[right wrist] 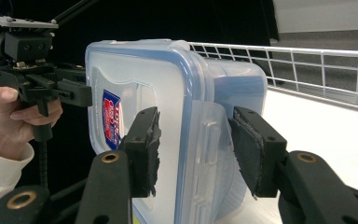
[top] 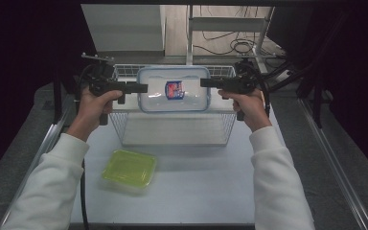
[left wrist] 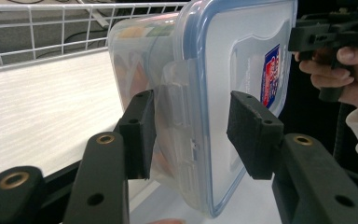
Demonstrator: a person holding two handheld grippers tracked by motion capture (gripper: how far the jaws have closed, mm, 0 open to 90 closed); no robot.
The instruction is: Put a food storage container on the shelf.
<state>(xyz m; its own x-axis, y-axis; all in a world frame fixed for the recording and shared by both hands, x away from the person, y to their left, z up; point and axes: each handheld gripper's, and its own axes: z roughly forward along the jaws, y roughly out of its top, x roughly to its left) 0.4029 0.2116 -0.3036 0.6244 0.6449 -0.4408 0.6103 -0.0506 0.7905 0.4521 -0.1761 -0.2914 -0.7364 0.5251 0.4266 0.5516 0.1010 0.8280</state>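
Both tongs, left point(top: 143, 88) and right point(top: 204, 82), clamp opposite short edges of the clear lidded box point(top: 173, 89), held above the wire basket point(top: 124, 129), clear of its rim.

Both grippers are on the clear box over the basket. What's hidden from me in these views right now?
- Contents of the clear box: high view, glare on the lid; left gripper view, cloudy wall shows only orange blurs.
- Label print: too small everywhere.
- Wire basket back floor: high view, covered by the box.
- Green-lidded box contents: high view, tinted lid.
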